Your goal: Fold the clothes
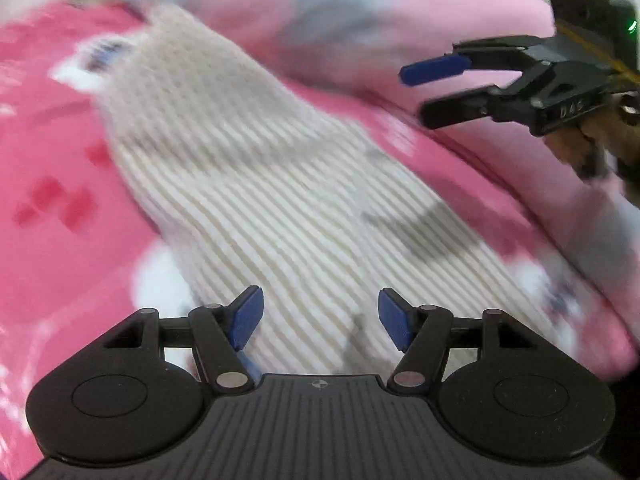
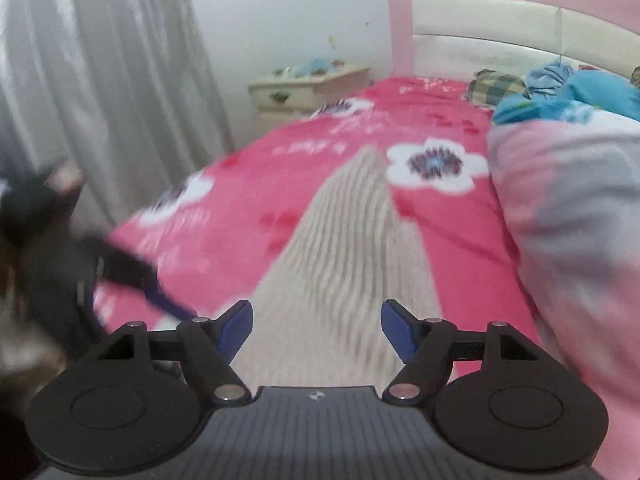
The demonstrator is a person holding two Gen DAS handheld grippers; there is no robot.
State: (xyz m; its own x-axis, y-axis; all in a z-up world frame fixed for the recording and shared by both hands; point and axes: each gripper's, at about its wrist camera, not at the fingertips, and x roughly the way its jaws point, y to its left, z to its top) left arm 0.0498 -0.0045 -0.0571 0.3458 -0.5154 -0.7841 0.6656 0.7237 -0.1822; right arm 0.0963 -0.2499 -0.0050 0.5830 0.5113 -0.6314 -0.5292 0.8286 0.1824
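Cream ribbed garment point(image 1: 256, 208) lies flat on bed's pink floral cover point(image 2: 248, 184), running lengthwise toward headboard point(image 2: 480, 12), beside rolled pink quilt point(image 2: 568, 208) along one side. Left hand-held gripper point(image 1: 320, 316): jaws apart, nothing between pads, raised over garment's near end. Right hand-held gripper point(image 2: 316, 326): jaws wide, empty, clear of fabric. Blue clothing pile point(image 2: 560, 92) near headboard. Nightstand point(image 2: 308, 88) at bed's far corner. Frames motion-blurred.
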